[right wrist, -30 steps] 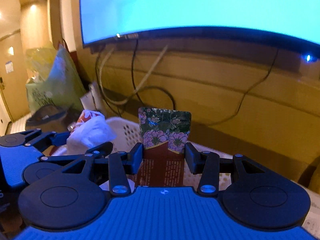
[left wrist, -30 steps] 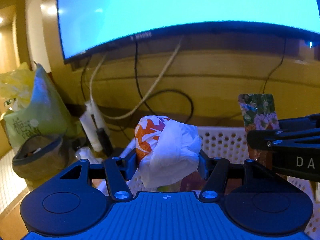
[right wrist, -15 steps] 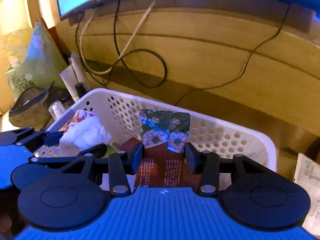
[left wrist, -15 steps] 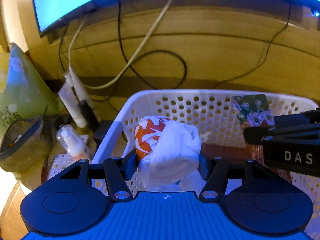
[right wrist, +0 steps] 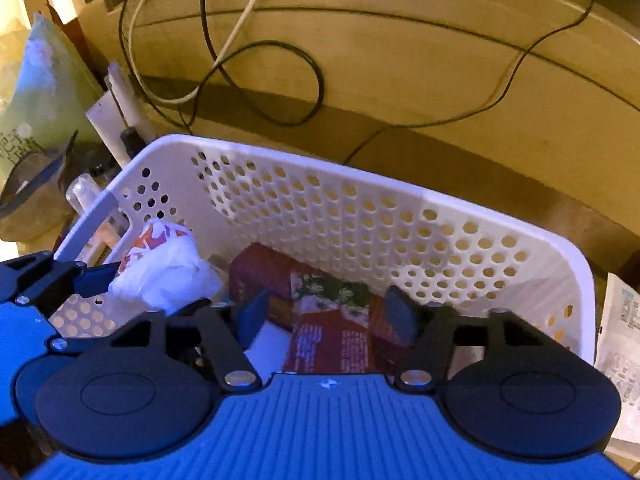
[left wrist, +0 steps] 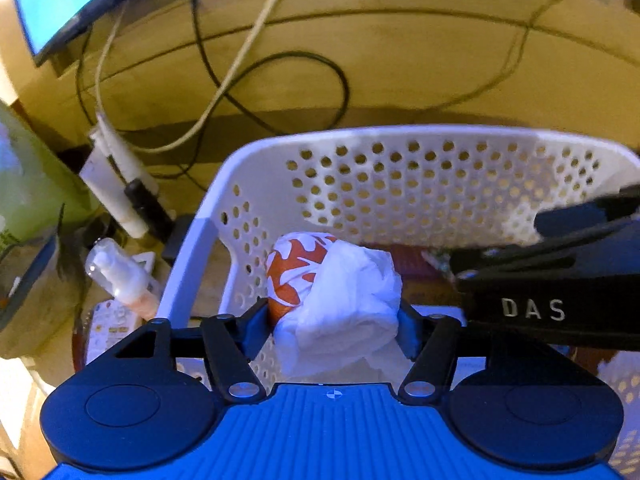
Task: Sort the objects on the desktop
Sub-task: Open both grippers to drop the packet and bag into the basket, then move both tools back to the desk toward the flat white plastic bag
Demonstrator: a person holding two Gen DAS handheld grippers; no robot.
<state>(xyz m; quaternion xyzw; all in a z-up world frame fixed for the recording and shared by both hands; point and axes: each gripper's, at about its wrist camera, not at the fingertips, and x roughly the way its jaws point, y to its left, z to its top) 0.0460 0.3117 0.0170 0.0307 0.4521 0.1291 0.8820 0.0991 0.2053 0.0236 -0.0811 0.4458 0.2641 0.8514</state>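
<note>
A crumpled white and orange wrapper [left wrist: 332, 300] is seen clamped between the fingers of the left gripper [left wrist: 334, 322] at the centre of the left wrist view. The wrapper is held above the interior of a white perforated basket [left wrist: 400, 168], near the basket's left wall.

In the right wrist view, the right gripper [right wrist: 326, 318] is shown at lower centre with its fingers spread apart and nothing gripped. A brown floral packet [right wrist: 332, 320] is observed lying inside the basket [right wrist: 360, 216], below and between the spread fingers, clear of both pads. A dark red box [right wrist: 260, 272] is noted beside it on the basket floor, toward the left. The wrapper [right wrist: 164, 268] and the left gripper [right wrist: 96, 274] are visible at the left edge of that view, over the basket's left side.

At the right edge of the left wrist view, the body of the right gripper [left wrist: 560, 280] is recorded, marked with the letters DAS.

Outside the basket, a small spray bottle [left wrist: 120, 276] is noted at left centre of the left wrist view. Cables [left wrist: 280, 80] are seen along the wooden wall in the upper part, and a lit screen [left wrist: 52, 4] in the upper left corner.
</note>
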